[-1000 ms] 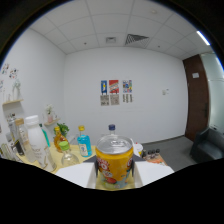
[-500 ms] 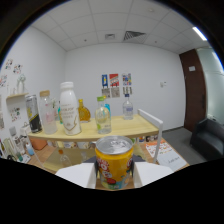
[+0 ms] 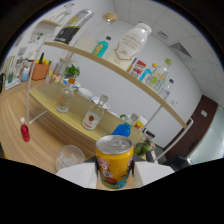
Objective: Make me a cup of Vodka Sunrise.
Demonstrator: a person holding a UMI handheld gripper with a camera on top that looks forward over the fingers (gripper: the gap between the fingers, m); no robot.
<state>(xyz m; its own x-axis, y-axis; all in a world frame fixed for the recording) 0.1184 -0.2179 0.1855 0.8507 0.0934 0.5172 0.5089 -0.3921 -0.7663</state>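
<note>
While the view leaned sharply to one side, a long wooden table [image 3: 45, 125] crossed the scene beyond the claw [image 3: 114, 172]. On it stood a small red bottle with a white cap [image 3: 24, 132], a clear glass jar [image 3: 63, 100], a clear glass bottle with a red label [image 3: 93, 116] and a blue bottle [image 3: 121, 130]. A clear plastic cup [image 3: 69, 156] sat just ahead of the left finger. Above, a wooden shelf [image 3: 100, 62] carried a large white bottle [image 3: 131, 42], a teal bottle [image 3: 101, 46] and other containers, too small to identify. The claw held a yellow drink can with a silver top [image 3: 114, 160], both white fingers [image 3: 76, 175] pressed to its sides. The can stood upright between them, its label bearing red and orange artwork.
</note>
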